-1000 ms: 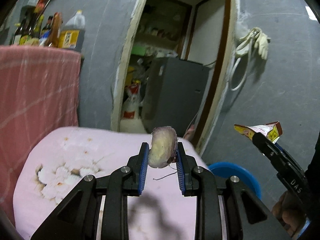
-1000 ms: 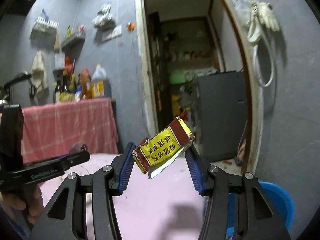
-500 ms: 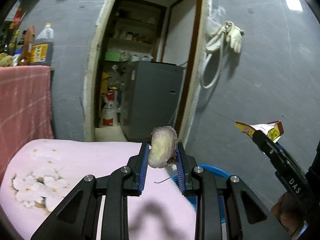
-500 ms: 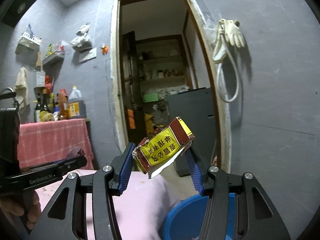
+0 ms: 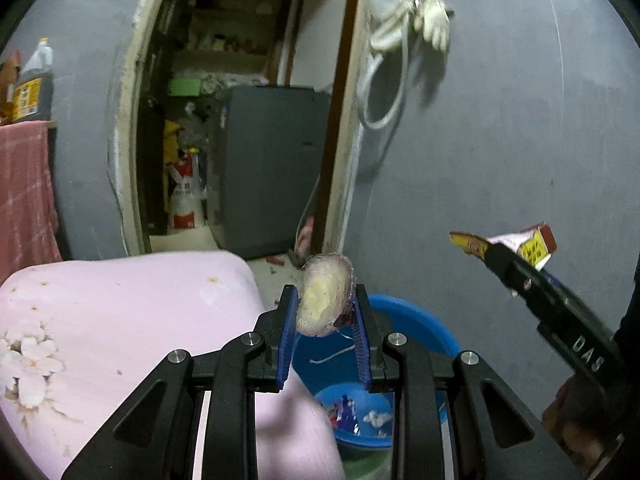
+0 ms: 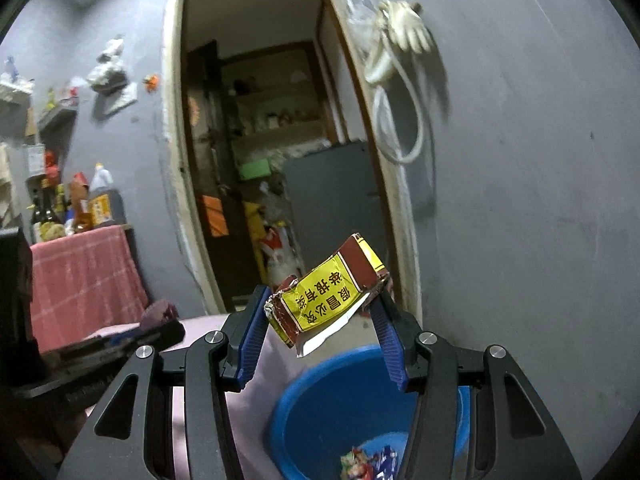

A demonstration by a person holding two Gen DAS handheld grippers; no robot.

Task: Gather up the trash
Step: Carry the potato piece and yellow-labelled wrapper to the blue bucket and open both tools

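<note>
My left gripper [image 5: 325, 312] is shut on a pale, purple-skinned vegetable piece [image 5: 325, 300], a thin string dangling from it. It hangs above the near rim of a blue bucket [image 5: 416, 320] that holds several wrappers. My right gripper [image 6: 322, 320] is shut on a crumpled yellow-and-brown carton [image 6: 328, 296], held over the same blue bucket [image 6: 332, 400]. The right gripper [image 5: 516, 268] also shows at the right of the left wrist view, carton [image 5: 532, 244] at its tip. The left gripper [image 6: 160, 328] shows at the left of the right wrist view.
A pink flowered table cover [image 5: 120, 320] fills the lower left, its edge against the bucket. Behind stands a grey wall with an open doorway [image 5: 240, 120] into a cluttered storeroom. A glove and hose [image 5: 412, 32] hang on the wall. Bottles [image 6: 80, 204] stand on a red-checked cloth.
Both grippers have swung to the right, off the pink table and over the blue bucket, which has come into full view. Each still holds its piece of trash.
</note>
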